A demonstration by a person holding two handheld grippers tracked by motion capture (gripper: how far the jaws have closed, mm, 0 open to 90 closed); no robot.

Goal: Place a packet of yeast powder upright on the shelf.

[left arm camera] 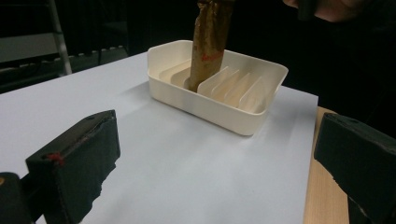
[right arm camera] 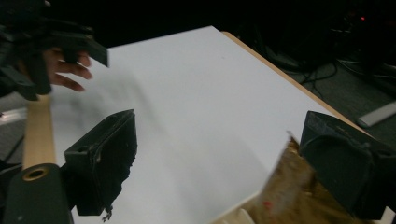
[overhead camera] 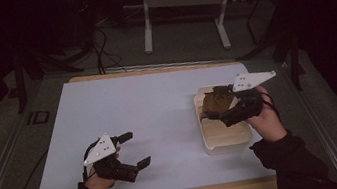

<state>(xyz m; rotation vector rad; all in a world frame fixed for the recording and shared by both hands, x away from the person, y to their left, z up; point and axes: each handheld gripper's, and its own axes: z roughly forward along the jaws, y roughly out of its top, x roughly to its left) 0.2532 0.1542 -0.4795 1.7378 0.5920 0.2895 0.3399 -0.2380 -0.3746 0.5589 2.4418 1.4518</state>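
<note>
Brown packet (left arm camera: 208, 42), crumpled and papery with a bit of red print, stood nearly upright in a slot of the cream divided tray (left arm camera: 261, 114) on the white table (overhead camera: 134, 115). It leaned a little, and I judged it could tip over if the right gripper (right arm camera: 219, 172) brushed it, since one jaw sat just beside its top edge. That gripper's jaws stood wide apart, clamping nothing. Well away, near the table's front edge, the left gripper (overhead camera: 133, 150) rested with its jaws spread too, empty.
</note>
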